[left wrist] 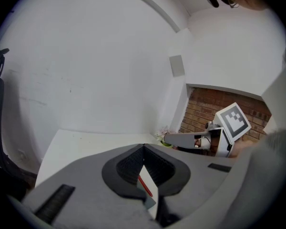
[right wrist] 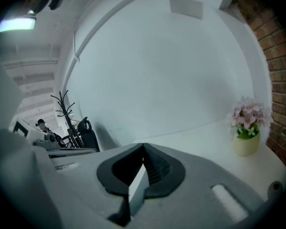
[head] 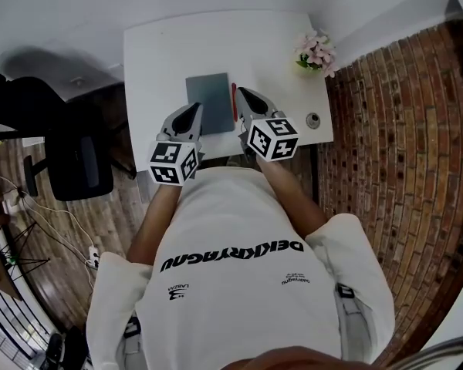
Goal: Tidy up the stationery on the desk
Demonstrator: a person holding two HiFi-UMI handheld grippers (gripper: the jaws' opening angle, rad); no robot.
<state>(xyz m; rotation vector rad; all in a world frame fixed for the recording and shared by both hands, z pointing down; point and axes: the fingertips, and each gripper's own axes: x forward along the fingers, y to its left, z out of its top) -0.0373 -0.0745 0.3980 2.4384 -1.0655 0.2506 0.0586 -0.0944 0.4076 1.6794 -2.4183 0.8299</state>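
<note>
Status: left gripper [head: 194,109] pressed together, empty | right gripper [head: 242,93] likewise | notebook [head: 211,101], pen [head: 234,103] on desk [head: 162,60]

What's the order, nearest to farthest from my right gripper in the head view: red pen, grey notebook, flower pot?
1. Red pen: right beside the right gripper, on its left.
2. Grey notebook: just past the pen, in the middle of the desk.
3. Flower pot: at the desk's far right corner.
</note>
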